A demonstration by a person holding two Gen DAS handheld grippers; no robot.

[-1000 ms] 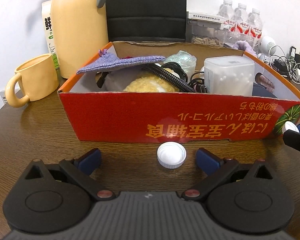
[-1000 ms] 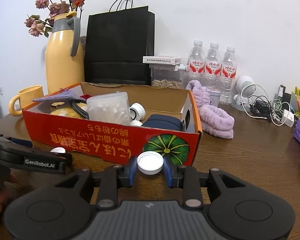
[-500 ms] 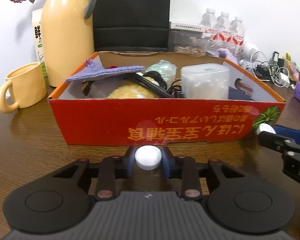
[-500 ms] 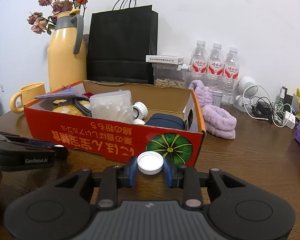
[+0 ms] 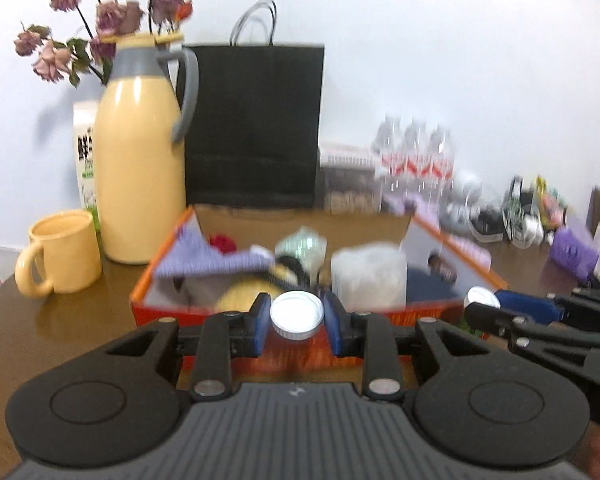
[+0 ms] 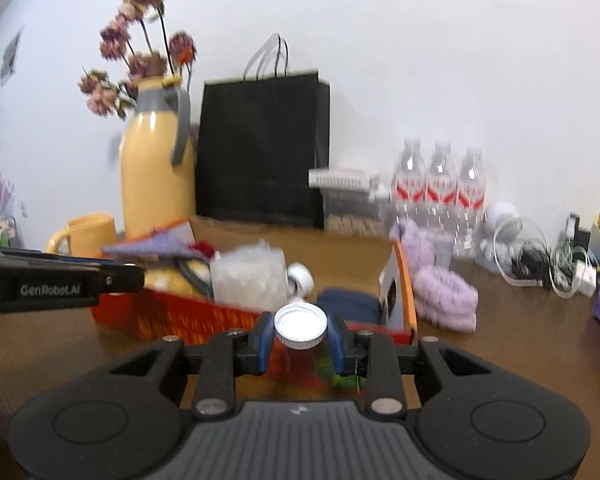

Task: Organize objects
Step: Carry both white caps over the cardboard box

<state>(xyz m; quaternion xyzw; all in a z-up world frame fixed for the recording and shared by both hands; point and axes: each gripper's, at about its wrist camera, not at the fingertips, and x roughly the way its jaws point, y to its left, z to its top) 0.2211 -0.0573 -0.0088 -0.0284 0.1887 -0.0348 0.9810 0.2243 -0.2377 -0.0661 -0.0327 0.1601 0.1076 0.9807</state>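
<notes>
White plastic caps, one per gripper: the left gripper is clamped on a white cap, and the right gripper is pinching a second white cap, both dead centre of their views. Each sits raised in front of the red cardboard box, about level with its near wall, so this looks like the carry-to-the-box step. Next move, I'd guess: clear the near rim, go forward, let go over a free spot. Room is tight though. The box is already stuffed, with a clear tub mid-frame and purple cloth toward the left. In the right view, a gap beside the navy pouch looks most open. The two grippers are close together, so stagger the drops.
</notes>
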